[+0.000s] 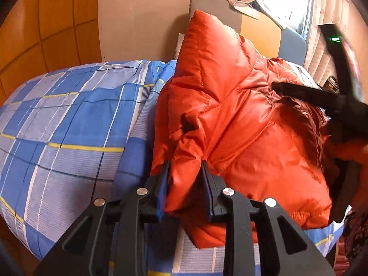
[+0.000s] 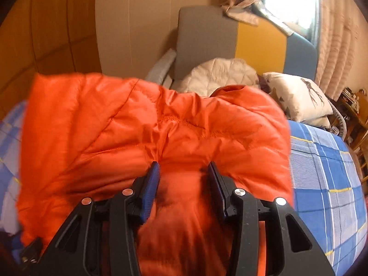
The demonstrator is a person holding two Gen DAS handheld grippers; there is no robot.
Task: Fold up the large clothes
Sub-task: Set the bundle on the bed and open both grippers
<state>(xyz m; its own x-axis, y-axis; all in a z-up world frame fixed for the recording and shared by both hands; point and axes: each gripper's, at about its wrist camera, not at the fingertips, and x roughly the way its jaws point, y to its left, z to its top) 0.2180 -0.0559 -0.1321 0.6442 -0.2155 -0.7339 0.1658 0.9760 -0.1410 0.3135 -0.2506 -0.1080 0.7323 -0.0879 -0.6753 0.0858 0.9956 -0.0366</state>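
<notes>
An orange puffer jacket (image 1: 241, 119) lies bunched on a bed with a blue plaid sheet (image 1: 69, 119). In the left wrist view my left gripper (image 1: 185, 181) is at the jacket's near edge. A puffy fold fills the gap between its blue pads and creases run into them. A black finger (image 1: 303, 94) of my right gripper rests on the jacket's far right side, blurred. In the right wrist view the jacket (image 2: 138, 133) spreads across the middle. My right gripper (image 2: 184, 179) holds a thick bunch of it between its pads.
A grey, yellow and blue headboard (image 2: 207, 36) stands behind the bed. In front of it lie a white quilted garment (image 2: 220, 73) and a printed pillow (image 2: 299, 96). Curtains (image 2: 340, 46) and a bright window are at the right, wooden panels (image 1: 57, 23) at the left, and wooden furniture (image 2: 354, 110) stands beside the bed.
</notes>
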